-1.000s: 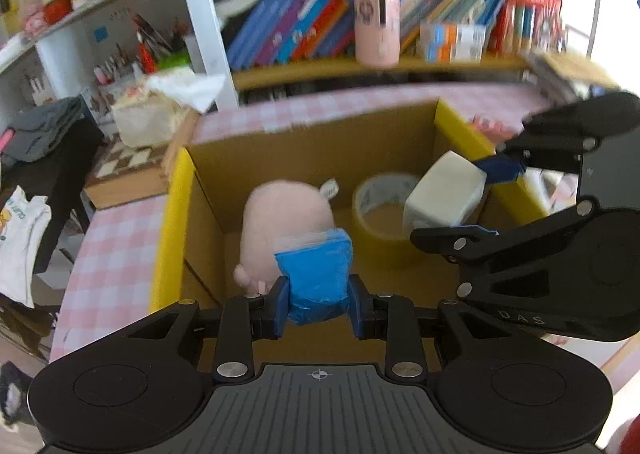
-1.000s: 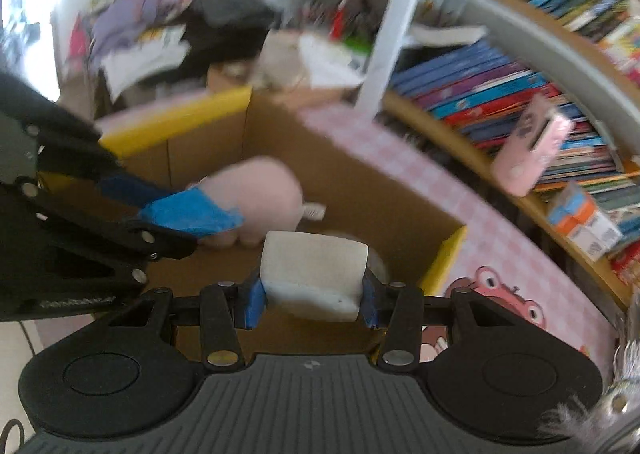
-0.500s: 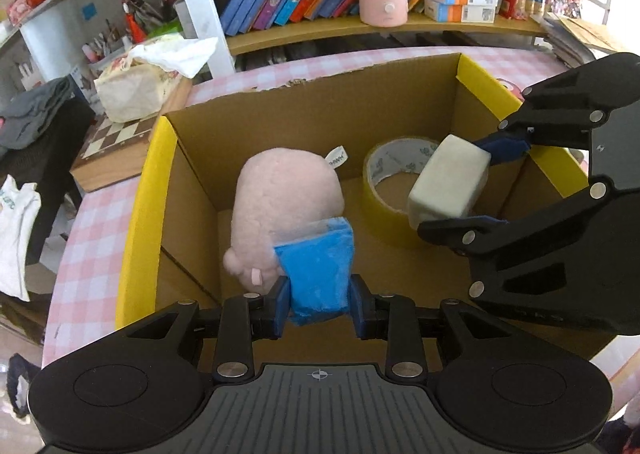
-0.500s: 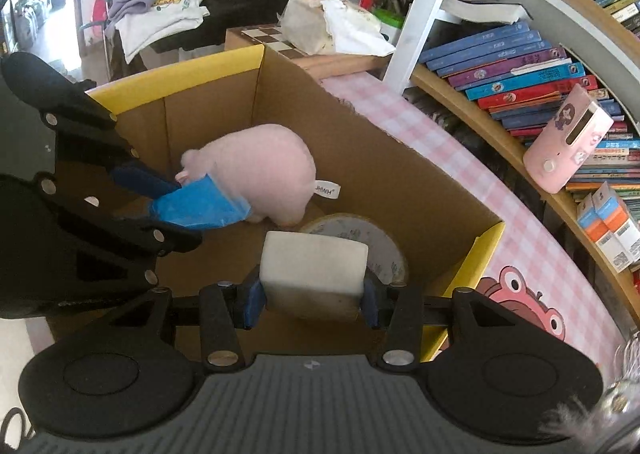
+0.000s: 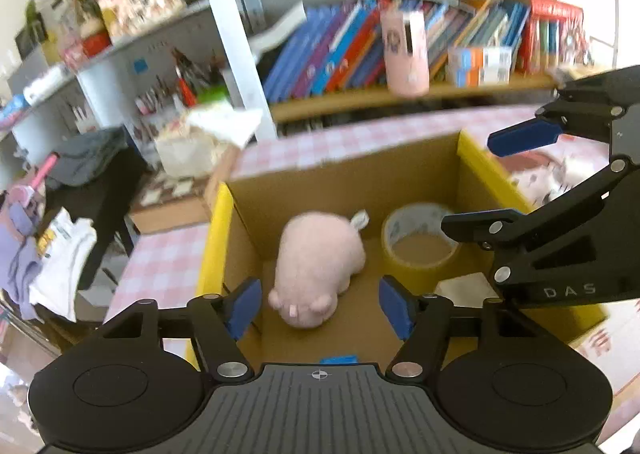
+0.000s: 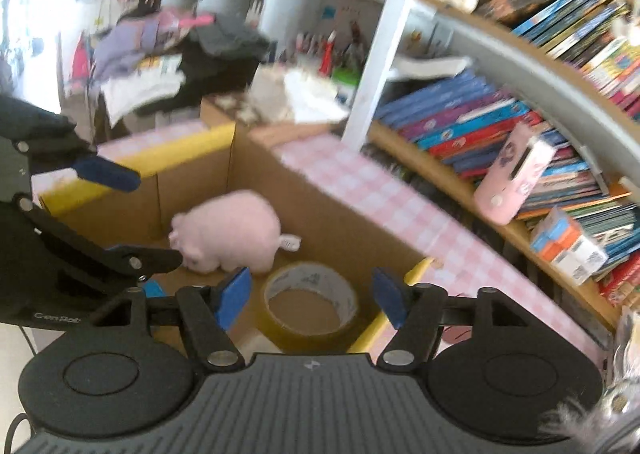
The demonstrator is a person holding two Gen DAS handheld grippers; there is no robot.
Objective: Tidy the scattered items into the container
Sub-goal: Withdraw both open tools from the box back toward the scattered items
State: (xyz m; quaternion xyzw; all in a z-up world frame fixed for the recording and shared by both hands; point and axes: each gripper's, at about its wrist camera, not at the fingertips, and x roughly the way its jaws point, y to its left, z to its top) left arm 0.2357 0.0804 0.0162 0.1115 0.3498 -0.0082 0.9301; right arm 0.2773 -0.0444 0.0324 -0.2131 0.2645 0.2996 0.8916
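- Cardboard box (image 5: 348, 182) contains pink plush pig (image 5: 316, 266), tape roll (image 5: 420, 242), white block (image 5: 464, 286), blue item (image 5: 338, 359).
- Left gripper (image 5: 320, 308) and right gripper (image 6: 310, 296): jaws opening, nothing between them.

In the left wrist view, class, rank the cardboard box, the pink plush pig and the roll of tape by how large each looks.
1. cardboard box
2. pink plush pig
3. roll of tape; it lies slightly farther back, so its gap with the pig is unsure.

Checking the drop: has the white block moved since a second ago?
Yes. The white block has left the opening right gripper and lies low in the box beside the tape roll.
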